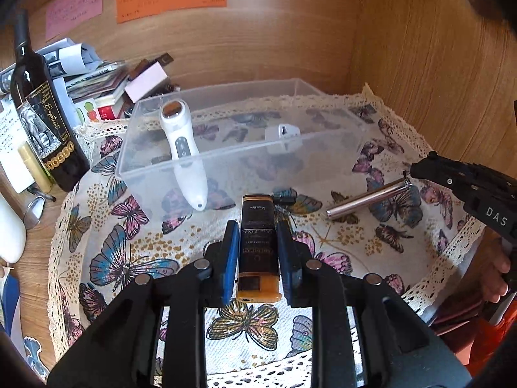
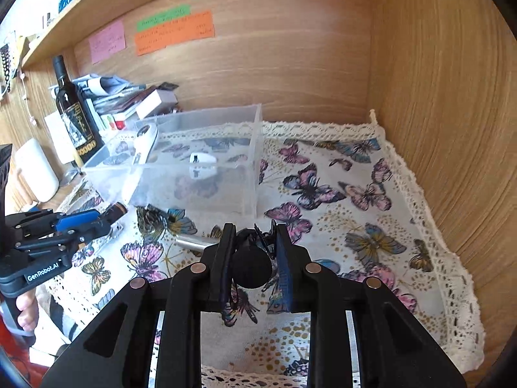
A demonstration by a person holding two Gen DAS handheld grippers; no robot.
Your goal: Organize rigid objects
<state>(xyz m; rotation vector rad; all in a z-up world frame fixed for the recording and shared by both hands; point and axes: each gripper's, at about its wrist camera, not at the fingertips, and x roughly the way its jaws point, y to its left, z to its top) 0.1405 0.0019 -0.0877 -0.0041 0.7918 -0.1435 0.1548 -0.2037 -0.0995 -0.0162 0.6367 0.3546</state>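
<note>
An amber and black lighter [image 1: 258,252] sits lengthwise between the blue pads of my left gripper [image 1: 257,226], which is shut on it just above the butterfly cloth [image 1: 135,252]. The right wrist view shows that gripper [image 2: 106,216] at the left. My right gripper [image 2: 255,229] is shut on a small black object [image 2: 252,268] with a round end. A silver metal cylinder [image 1: 365,200] reaches left from its fingertips; I cannot tell whether the two are joined. Behind stands a clear plastic bin [image 1: 226,153] holding a white handheld device [image 1: 184,148] and a small white piece [image 1: 284,135].
A dark wine bottle [image 1: 42,123] and a pile of papers and books [image 1: 106,77] crowd the left. Wooden walls close the back and right. A white bottle [image 2: 37,171] stands far left. A tiny black item [image 1: 284,199] lies on the cloth by the lighter.
</note>
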